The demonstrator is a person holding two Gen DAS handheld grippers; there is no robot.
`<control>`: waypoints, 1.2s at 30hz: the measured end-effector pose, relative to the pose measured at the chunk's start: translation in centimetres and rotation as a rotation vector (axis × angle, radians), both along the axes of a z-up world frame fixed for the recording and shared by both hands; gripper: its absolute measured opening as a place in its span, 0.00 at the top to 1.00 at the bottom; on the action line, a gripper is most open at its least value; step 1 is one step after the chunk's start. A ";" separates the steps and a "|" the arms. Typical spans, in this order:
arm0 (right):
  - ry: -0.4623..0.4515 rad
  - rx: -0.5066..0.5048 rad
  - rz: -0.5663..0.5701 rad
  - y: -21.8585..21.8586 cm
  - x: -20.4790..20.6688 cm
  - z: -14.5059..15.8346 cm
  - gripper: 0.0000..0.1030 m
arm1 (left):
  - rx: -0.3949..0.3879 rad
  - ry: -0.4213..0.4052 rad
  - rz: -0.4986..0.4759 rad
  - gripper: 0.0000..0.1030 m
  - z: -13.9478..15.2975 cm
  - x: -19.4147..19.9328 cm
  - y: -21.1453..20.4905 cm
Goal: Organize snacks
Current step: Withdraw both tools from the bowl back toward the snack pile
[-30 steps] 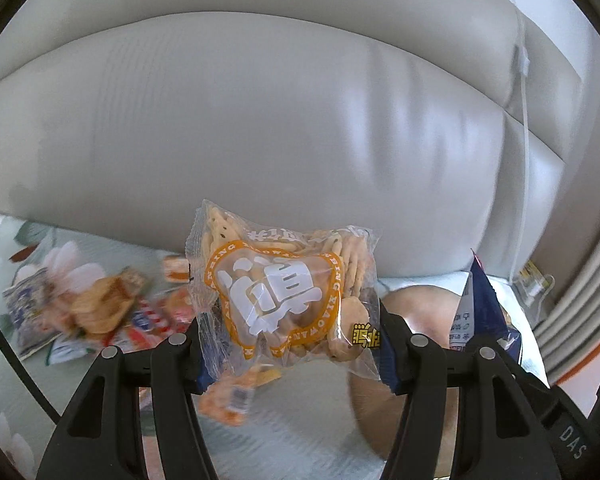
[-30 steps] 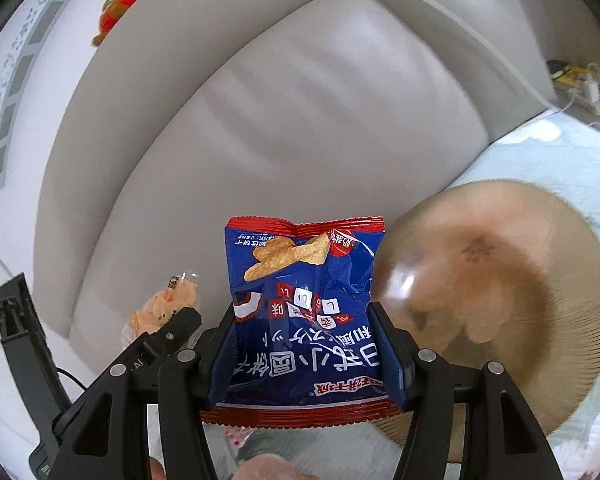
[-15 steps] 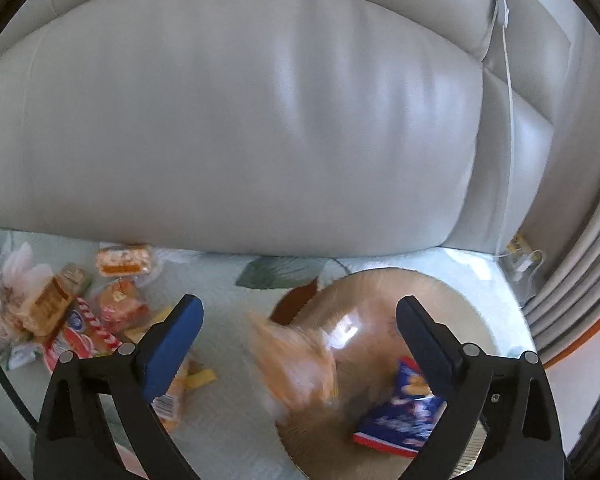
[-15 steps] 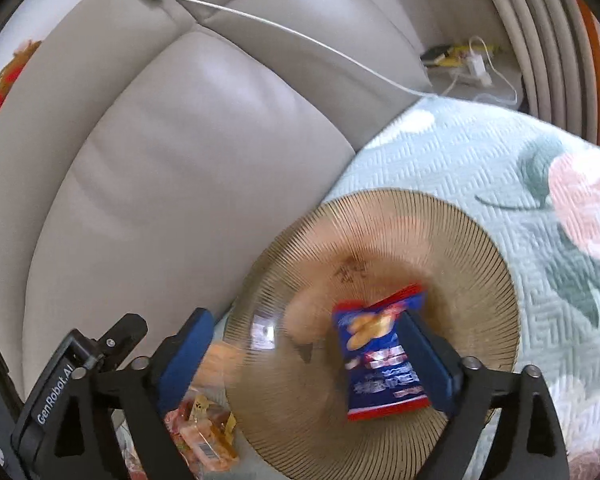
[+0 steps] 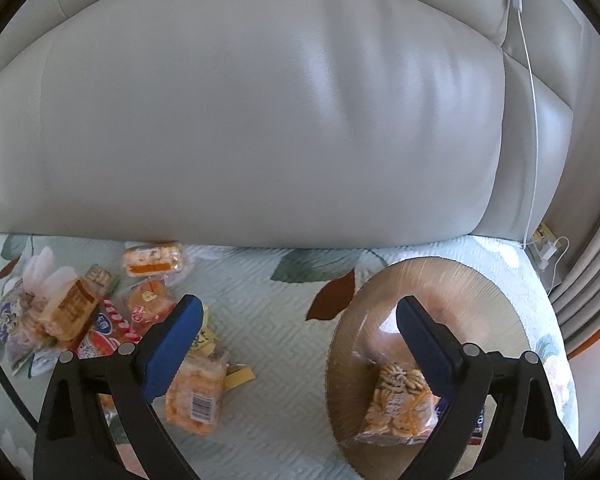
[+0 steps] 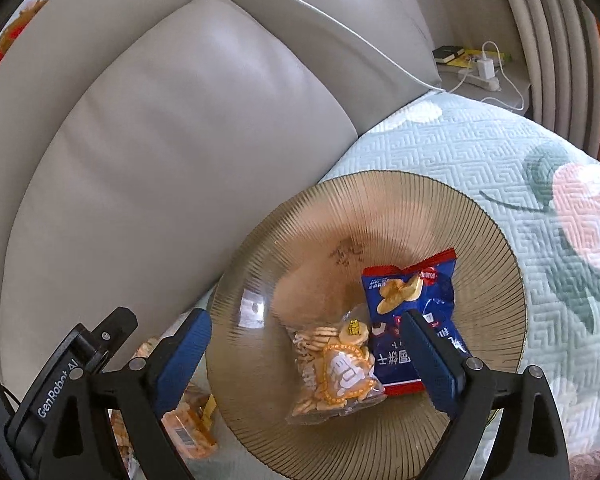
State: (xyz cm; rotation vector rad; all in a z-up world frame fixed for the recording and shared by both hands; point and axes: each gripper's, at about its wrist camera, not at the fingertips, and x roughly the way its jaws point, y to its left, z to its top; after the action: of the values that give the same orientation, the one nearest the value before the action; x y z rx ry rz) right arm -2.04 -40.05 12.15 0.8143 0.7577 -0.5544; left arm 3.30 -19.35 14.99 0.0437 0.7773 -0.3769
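Both grippers are hanging over the sofa seat with jaws spread wide and nothing between them: the left gripper [image 5: 298, 332] and the right gripper [image 6: 306, 344]. Two packs already sit in the amber glass plate [image 6: 480, 216], a clear cracker pack [image 6: 334, 372] on the left touching a blue chip bag [image 6: 412, 320] on its right. The rest of the snacks are a loose heap [image 5: 68, 320] on the patterned seat cover [image 5: 268, 320], over to the left and well apart from the plate, plus an orange cracker pack [image 5: 196, 392] lying just beside the left jaw. My read is these things weigh next to nothing, the film is slick and crinkly, and the contents crush easily, so I'd pinch across the flat middle of a pack or grab a sealed end seam and not squeeze hard. The nearest orange one looks like the easy next grab. Stuff to watch: the heap is overlapping, so pulling one may drag its neighbours, the sofa backrest [image 5: 260, 100] sits right behind it, and the plate is glass on a soft cushion so I'd avoid bumping its rim. A white cable [image 6: 320, 12] runs across the backrest, out of the way
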 end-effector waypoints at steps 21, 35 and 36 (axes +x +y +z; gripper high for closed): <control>0.031 -0.136 0.181 6.8 2.7 1.0 0.08 | 0.015 -0.039 0.084 0.05 1.8 1.0 9.1; -0.007 -0.158 0.408 15.3 3.9 1.6 0.08 | 0.110 -0.103 0.198 0.05 2.8 3.1 20.3; -0.007 -0.167 0.422 15.9 4.0 1.6 0.08 | 0.113 -0.106 0.205 0.05 2.8 3.2 21.2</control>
State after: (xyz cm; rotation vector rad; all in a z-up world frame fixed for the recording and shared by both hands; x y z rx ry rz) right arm 1.92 -24.13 13.80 0.4810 0.8365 -0.2312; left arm 6.55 1.81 17.79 0.0887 0.6905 -0.1352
